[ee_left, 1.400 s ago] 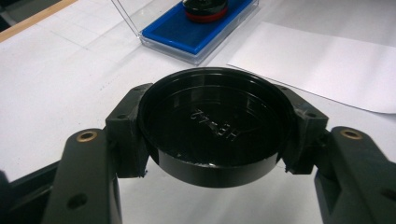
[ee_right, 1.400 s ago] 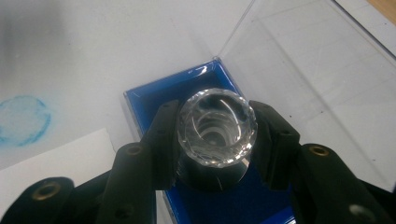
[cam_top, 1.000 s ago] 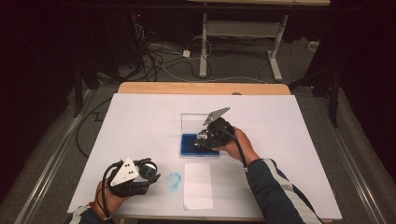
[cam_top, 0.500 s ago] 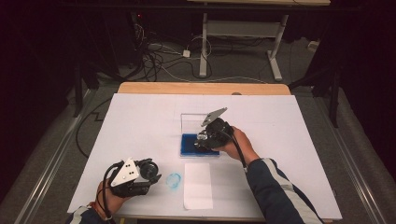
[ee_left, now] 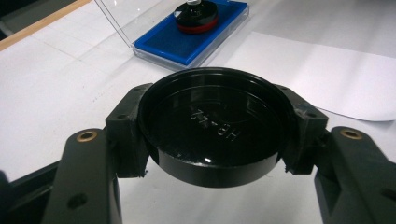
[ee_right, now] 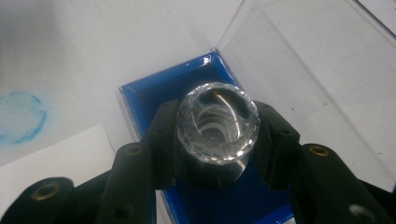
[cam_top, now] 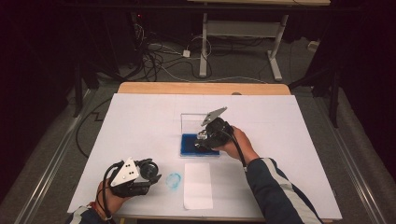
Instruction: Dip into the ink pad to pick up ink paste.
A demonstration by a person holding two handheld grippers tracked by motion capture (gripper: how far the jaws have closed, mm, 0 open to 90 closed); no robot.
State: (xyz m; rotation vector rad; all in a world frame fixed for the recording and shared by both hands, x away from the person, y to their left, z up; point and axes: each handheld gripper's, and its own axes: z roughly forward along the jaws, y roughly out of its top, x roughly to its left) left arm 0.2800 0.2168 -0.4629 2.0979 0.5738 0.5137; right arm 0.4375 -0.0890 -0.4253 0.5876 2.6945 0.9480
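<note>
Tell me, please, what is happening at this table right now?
A person works with two handheld grippers. The left gripper is shut on a round black cap near the table's front edge. The right gripper is shut on a stamp with a clear faceted knob, over the blue ink pad in its open clear case.

Our 2 hand-held grippers

We see black fingers (ee_left: pixel 88 172) with brass screws, grey 3-cornered plates, black cables, and dark sleeves (cam_top: pixel 275 186) with white stripes.
</note>
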